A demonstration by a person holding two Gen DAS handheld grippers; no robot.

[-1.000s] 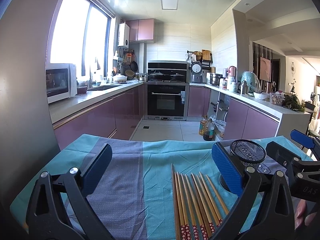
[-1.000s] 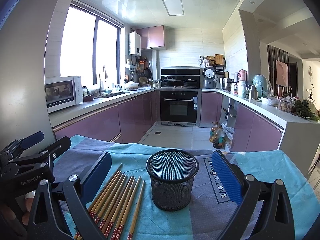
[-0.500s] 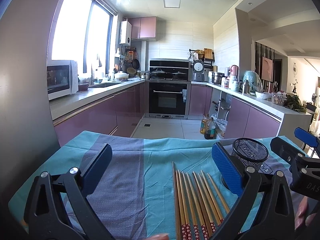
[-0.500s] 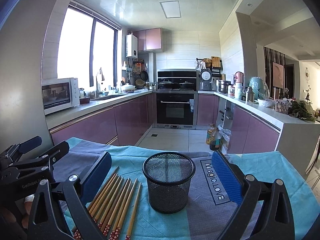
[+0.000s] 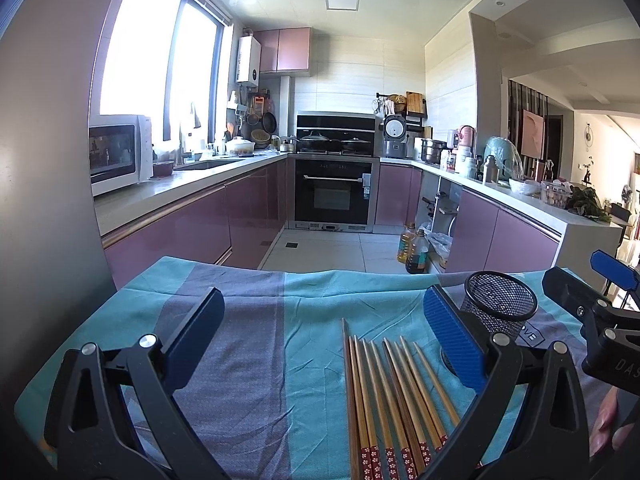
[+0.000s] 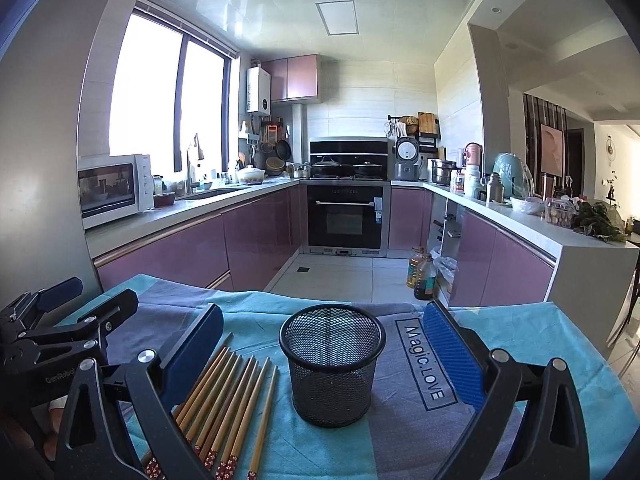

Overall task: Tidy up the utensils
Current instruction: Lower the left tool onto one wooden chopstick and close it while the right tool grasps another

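Several wooden chopsticks (image 5: 394,392) with red patterned ends lie side by side on the teal and grey tablecloth (image 5: 256,360). An empty black mesh cup (image 6: 333,364) stands upright just right of the chopsticks (image 6: 228,400). My left gripper (image 5: 320,332) is open above the cloth, the chopsticks lying toward its right finger. My right gripper (image 6: 324,344) is open, with the mesh cup centred between its fingers. In the left wrist view the mesh cup (image 5: 500,306) shows behind the right finger, and the right gripper's body sits at the far right.
The table's far edge drops to a tiled kitchen floor with oil bottles (image 6: 422,276). Purple cabinets, an oven (image 6: 346,216) and a microwave (image 6: 112,188) lie beyond. A hand (image 5: 608,428) shows at the lower right of the left wrist view.
Both cameras have tilted and risen slightly, so the cup and chopsticks sit a little lower in view. Both grippers stayed open; nothing on the table moved.
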